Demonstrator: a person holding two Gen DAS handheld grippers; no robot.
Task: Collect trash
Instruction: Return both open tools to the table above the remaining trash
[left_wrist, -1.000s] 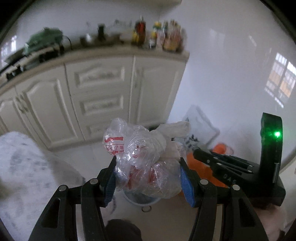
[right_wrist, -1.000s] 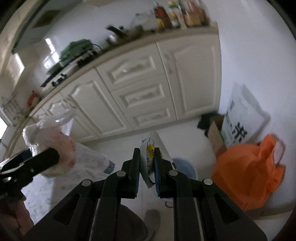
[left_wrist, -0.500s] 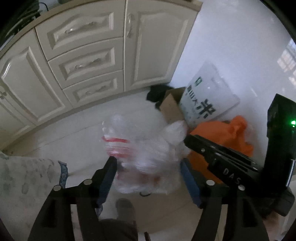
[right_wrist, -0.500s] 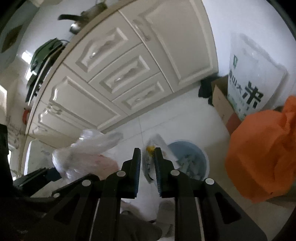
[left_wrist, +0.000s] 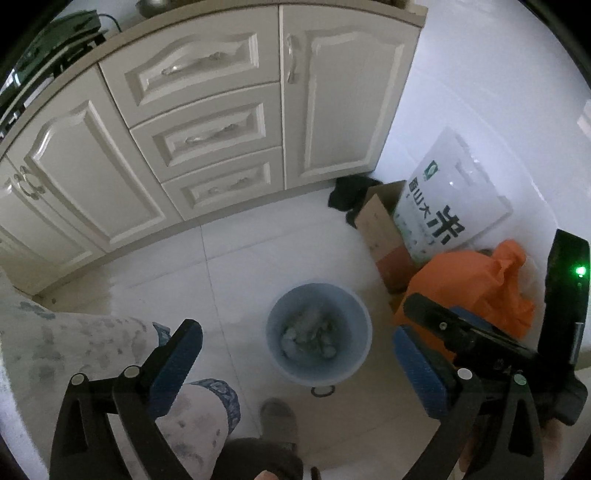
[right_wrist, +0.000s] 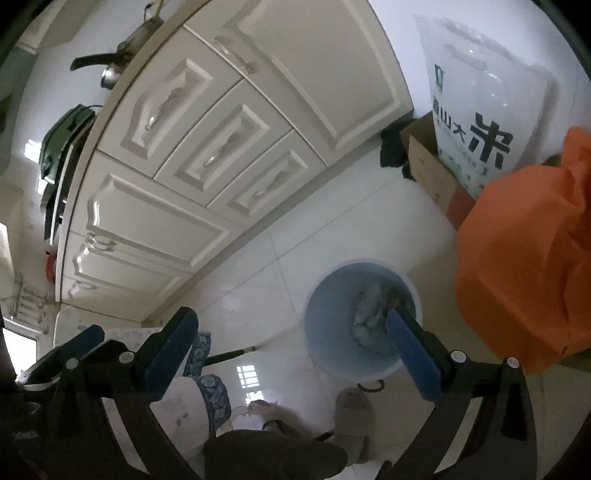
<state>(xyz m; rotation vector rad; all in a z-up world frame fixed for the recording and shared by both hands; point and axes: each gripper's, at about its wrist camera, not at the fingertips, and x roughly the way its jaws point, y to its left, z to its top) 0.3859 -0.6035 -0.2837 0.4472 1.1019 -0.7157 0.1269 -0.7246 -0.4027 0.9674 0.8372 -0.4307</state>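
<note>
A pale blue trash bin (left_wrist: 319, 332) stands on the white tiled floor with crumpled plastic trash (left_wrist: 308, 332) inside; it also shows in the right wrist view (right_wrist: 360, 321). My left gripper (left_wrist: 295, 358) is open and empty above the bin. My right gripper (right_wrist: 291, 349) is open and empty, its right finger over the bin's rim. The right gripper's body (left_wrist: 480, 339) shows at the right of the left wrist view.
Cream kitchen cabinets (left_wrist: 207, 133) run behind the bin. An orange bag (left_wrist: 476, 288), a cardboard box (left_wrist: 384, 229) and a white rice sack (left_wrist: 443, 206) stand at the right. A patterned tablecloth edge (left_wrist: 92, 350) is at the left. The person's slippered foot (left_wrist: 279, 424) is below the bin.
Both grippers tilted down over the bin and opened. The clear plastic bag left my left gripper and the small wrapper left my right gripper; crumpled plastic now lies in the bin.
</note>
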